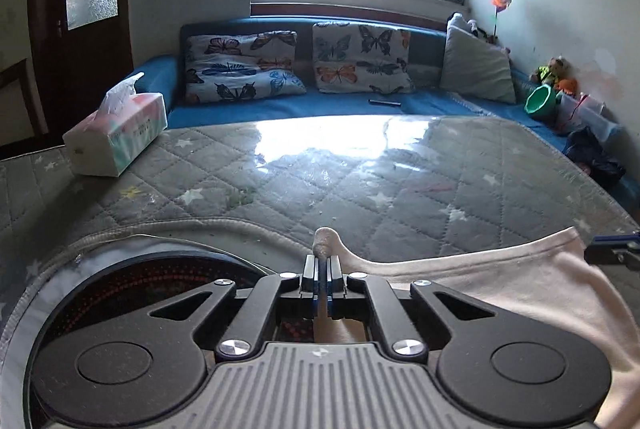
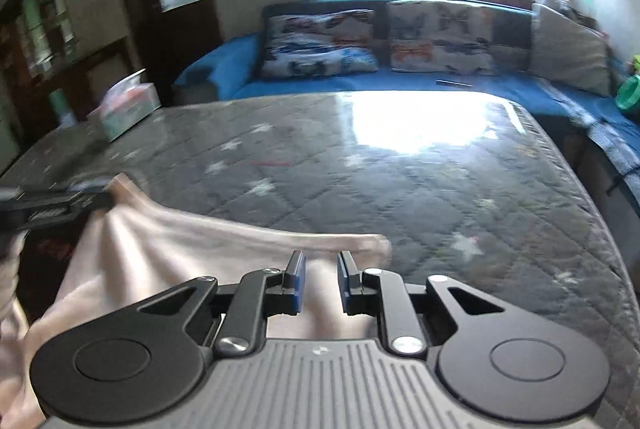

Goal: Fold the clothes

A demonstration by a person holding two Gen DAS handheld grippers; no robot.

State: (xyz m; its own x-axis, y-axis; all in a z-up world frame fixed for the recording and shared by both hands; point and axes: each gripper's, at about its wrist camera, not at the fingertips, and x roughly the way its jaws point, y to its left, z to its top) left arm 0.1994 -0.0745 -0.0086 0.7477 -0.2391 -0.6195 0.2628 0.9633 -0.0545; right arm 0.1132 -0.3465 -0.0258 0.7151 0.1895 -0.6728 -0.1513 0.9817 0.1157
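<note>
Your left gripper (image 1: 322, 269) pinches a corner of the pale garment (image 1: 500, 281) above the quilted table cover (image 1: 360, 181). Your right gripper (image 2: 321, 269) stands spread, fabric lying between unpressed pads. Judged: mid-fold; next, re-grip the right edge before carrying it over.

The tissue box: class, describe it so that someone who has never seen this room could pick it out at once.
Start at the big table covered by a grey quilted cloth with white stars, in front of the blue sofa. At its far left corner lies the tissue box, a soft white pack with pink and green stripes. A white tissue sticking out of its top sets it apart from the butterfly cushions behind.
</note>
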